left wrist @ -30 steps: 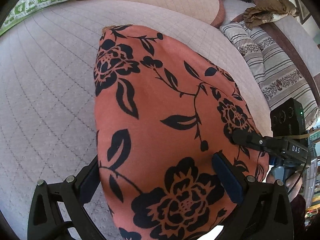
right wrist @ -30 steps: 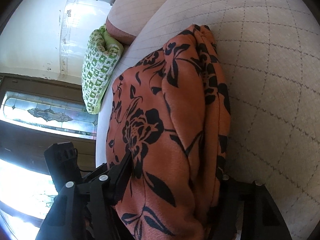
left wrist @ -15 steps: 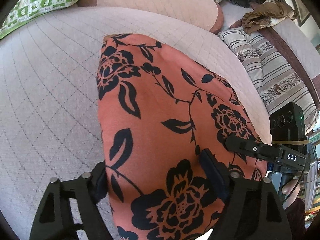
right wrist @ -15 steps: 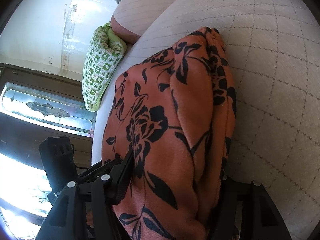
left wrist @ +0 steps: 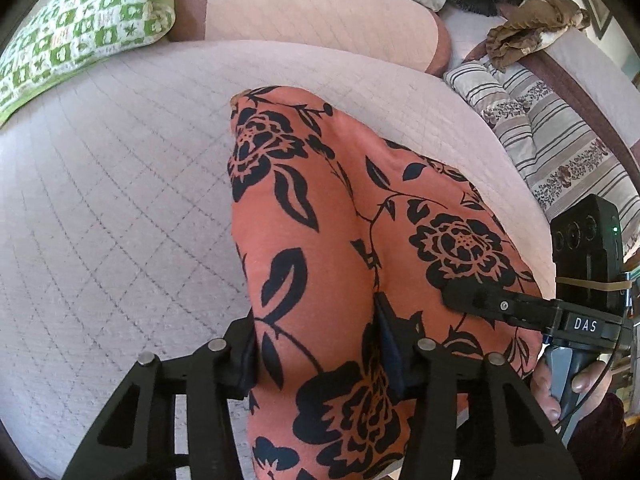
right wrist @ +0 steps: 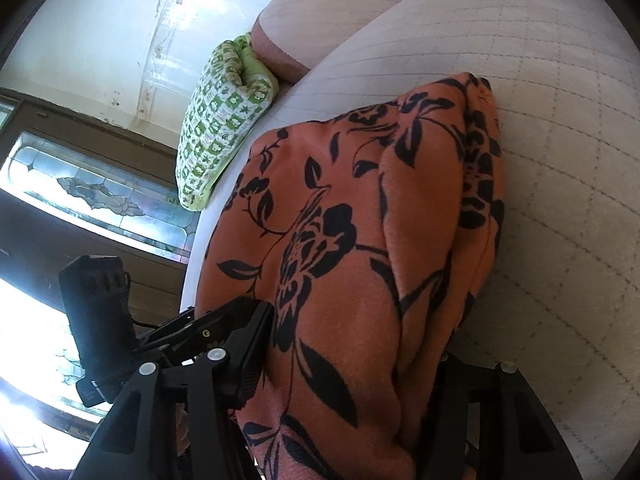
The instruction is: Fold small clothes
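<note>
Quilted pale cover (left wrist: 112, 184) spreads over a wide cushioned seat, with a daylit window and stained glass off to the left in the right wrist view.

On it lies the orange floral garment (left wrist: 320, 220), black flowers on a rust ground, already bunched into a thick folded bundle. Its long axis runs from the near edge of the seat, where both tools meet it, away to a far corner that rests on the cover. The near end hangs over or just at the seat's front edge.

Both tools take that near end side by side. The left gripper (left wrist: 316, 344) has just been closing, and its jaws now pinch a fold of the cloth between them at a middling width. The right gripper (right wrist: 352, 344) has also been narrowing and holds the thick layered edge, cloth filling the gap. It shows in the left wrist view at the right, a finger laid on the fabric, with a hand (left wrist: 568, 384) on its handle. Neither is clearly nearer; the cloth stretches away from both, so I judge the coming move a lift of this end toward the far corner.

White letters "DAS" read on the right tool's body. A green patterned pillow (left wrist: 84, 32) sits far left, a striped cushion (left wrist: 560, 148) far right.
</note>
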A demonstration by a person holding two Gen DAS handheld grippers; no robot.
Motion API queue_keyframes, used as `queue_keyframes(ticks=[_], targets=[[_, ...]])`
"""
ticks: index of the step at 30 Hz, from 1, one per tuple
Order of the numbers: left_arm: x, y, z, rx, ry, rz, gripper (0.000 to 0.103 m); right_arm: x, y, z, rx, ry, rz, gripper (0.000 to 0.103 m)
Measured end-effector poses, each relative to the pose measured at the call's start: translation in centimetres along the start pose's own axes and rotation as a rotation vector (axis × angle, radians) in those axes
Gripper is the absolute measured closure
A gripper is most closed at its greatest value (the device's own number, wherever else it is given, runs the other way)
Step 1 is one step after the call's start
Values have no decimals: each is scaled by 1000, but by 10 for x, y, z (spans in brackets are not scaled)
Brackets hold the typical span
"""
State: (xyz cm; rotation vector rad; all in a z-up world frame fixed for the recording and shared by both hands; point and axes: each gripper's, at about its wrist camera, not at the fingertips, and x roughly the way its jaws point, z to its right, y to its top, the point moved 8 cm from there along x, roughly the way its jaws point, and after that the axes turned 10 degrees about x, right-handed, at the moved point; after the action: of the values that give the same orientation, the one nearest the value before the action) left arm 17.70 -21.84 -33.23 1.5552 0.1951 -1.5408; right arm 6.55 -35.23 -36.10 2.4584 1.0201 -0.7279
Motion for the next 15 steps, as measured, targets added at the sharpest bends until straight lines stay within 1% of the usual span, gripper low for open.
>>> queue_keyframes(ticks=[2,3,4,5,7,9,10,11,12,13,14,15], targets=[[5,-5,-10,-53,-15,-28,41,2,-1,2,3,-15,-3,46],[7,-8,-13,-73,-23,-39,33,3,-1,1,1,-20,-2,46],[11,-10,-16,-99,-39,-51,29,4,-1,1,1,-22,-2,46],[14,-13,-20,-137,-69,-63,27,4,0,2,3,-23,-3,46],[20,-15,-23,-191,-100,-77,20,5,1,4,13,-25,-7,46],[24,-18,-27,-242,-138,-82,18,4,1,6,15,-26,-12,46],[25,-17,-26,-244,-143,-78,18,4,1,7,14,-26,-13,46],[25,-15,-23,-225,-148,-75,19,4,2,7,14,-25,-14,47],[23,-16,-19,-206,-158,-71,22,4,2,7,15,-24,-14,46],[24,-14,-10,-173,-172,-68,27,4,2,7,16,-22,-14,46],[24,-13,-7,-147,-140,-63,29,3,2,8,16,-20,-14,46],[24,-12,-4,-120,-117,-54,37,4,3,7,15,-22,-10,46]])
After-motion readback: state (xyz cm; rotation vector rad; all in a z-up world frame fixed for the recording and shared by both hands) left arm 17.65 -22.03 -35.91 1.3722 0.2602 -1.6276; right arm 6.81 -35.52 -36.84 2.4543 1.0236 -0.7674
